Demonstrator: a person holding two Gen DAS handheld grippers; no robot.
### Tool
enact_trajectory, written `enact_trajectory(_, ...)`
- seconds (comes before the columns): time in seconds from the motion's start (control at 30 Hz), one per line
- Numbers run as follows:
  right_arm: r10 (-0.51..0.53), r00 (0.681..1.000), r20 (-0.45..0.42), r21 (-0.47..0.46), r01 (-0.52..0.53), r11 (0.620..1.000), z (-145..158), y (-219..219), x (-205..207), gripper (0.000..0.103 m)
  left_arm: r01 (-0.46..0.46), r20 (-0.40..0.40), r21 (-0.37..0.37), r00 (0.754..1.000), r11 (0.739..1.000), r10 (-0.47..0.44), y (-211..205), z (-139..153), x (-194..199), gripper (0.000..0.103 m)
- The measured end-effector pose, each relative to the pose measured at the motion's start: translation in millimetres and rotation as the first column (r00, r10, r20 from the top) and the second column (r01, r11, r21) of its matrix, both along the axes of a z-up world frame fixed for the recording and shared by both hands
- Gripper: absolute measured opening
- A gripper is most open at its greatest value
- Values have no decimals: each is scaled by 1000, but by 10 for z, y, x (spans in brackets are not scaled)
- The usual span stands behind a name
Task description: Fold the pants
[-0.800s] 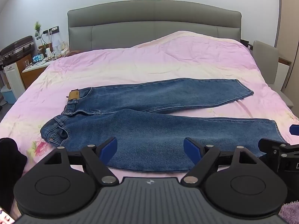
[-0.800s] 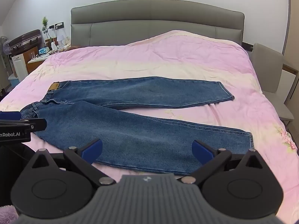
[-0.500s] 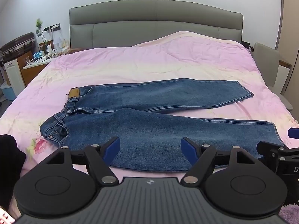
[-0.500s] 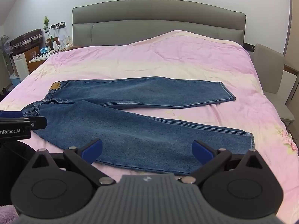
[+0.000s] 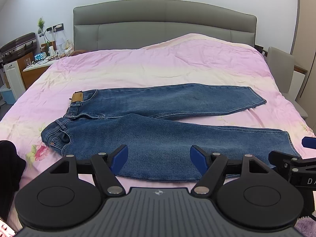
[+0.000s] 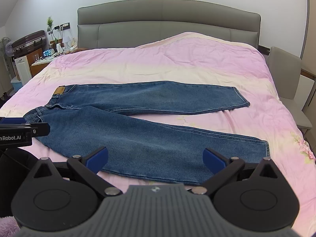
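With the jeans [image 5: 158,130] spread legs apart along the bed's [image 5: 138,67] near edge, the left gripper [image 5: 159,159] and right gripper [image 6: 156,158] hover wide open and empty, and stiff denim could slip from a shallow pinch.

blue denim jeans [image 5: 158,130] spread flat on pink floral bedsheet [image 5: 158,67] | left gripper [image 5: 159,159] jaws wide, empty, above near leg | grey padded headboard [image 5: 164,23] behind

One pair of jeans [image 5: 158,130], one bed [image 5: 158,63], two grippers [image 5: 159,159].
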State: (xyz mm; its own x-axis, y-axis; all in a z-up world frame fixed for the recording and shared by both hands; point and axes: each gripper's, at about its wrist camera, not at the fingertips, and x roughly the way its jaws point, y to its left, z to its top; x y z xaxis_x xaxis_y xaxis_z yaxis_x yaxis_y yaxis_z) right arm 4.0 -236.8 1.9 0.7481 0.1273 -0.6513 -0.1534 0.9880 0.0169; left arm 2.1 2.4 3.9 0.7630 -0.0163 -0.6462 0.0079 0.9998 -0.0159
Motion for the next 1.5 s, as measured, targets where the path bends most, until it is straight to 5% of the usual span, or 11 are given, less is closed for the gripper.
enact_trajectory(1.5, -11, 1000, 7, 4, 11, 1000, -15, -47, -6, 98, 1, 7, -2, 1000, 1000, -1, -9, 22, -24, 84)
